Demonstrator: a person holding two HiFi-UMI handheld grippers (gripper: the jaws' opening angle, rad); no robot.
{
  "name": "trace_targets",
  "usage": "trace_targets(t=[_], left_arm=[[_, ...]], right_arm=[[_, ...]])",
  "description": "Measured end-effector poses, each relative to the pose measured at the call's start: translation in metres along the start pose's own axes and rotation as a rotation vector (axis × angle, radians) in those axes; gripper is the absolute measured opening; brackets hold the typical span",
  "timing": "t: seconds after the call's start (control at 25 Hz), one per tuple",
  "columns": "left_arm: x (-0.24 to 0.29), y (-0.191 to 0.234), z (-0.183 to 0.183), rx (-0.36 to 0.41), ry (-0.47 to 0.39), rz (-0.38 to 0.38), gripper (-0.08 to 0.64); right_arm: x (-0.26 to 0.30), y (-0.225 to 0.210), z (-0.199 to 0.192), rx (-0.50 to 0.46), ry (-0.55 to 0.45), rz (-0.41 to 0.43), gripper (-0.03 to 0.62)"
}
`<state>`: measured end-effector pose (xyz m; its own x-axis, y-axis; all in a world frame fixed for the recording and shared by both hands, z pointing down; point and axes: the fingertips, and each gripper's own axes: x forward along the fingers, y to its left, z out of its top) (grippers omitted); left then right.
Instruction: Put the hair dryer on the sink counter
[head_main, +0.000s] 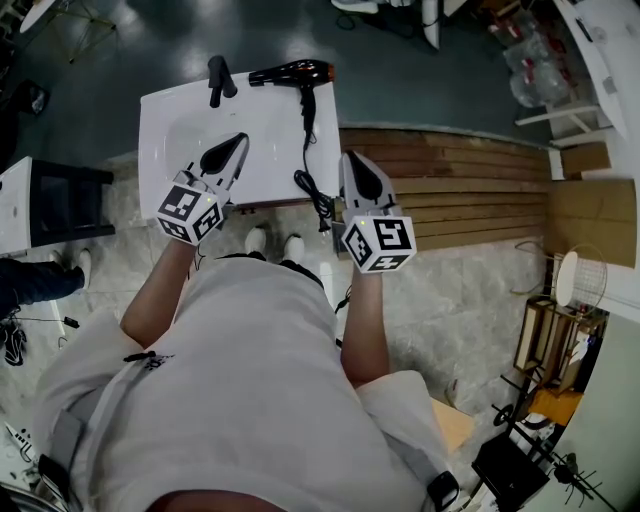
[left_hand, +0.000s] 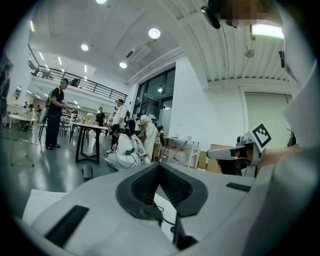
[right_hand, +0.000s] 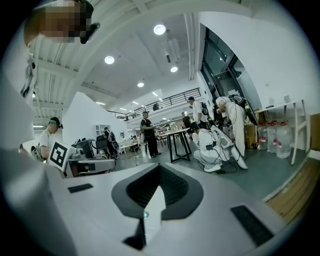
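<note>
Lying at the far edge of the tabletop (head_main: 165, 115) beside the faucet (head_main: 220, 80): hair dryer (head_main: 295, 72), cord (head_main: 312, 180) trailing over the near edge (placement looks done). Held clear at the near side, jaws clenched, nothing between them: left gripper (head_main: 238, 140), right gripper (head_main: 350, 157).

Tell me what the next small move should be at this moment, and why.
Probably nothing beyond lowering both grippers away. The hair dryer already lies along the back of the sink counter, with its cord trailing over the front edge. The left gripper and right gripper are both shut on nothing, short of the dryer. The placement looks done.
</note>
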<state>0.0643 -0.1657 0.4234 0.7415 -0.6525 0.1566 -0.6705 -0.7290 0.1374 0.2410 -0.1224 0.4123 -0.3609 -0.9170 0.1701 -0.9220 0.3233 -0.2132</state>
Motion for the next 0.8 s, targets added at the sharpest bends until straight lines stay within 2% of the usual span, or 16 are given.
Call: trace_targets(t=[0.8], left_arm=[[0.012,0.002,-0.006,0.001,0.019,0.003,0.002]], right_arm=[[0.010,-0.015,-0.009,-0.009,0.032,-0.021,0.009]])
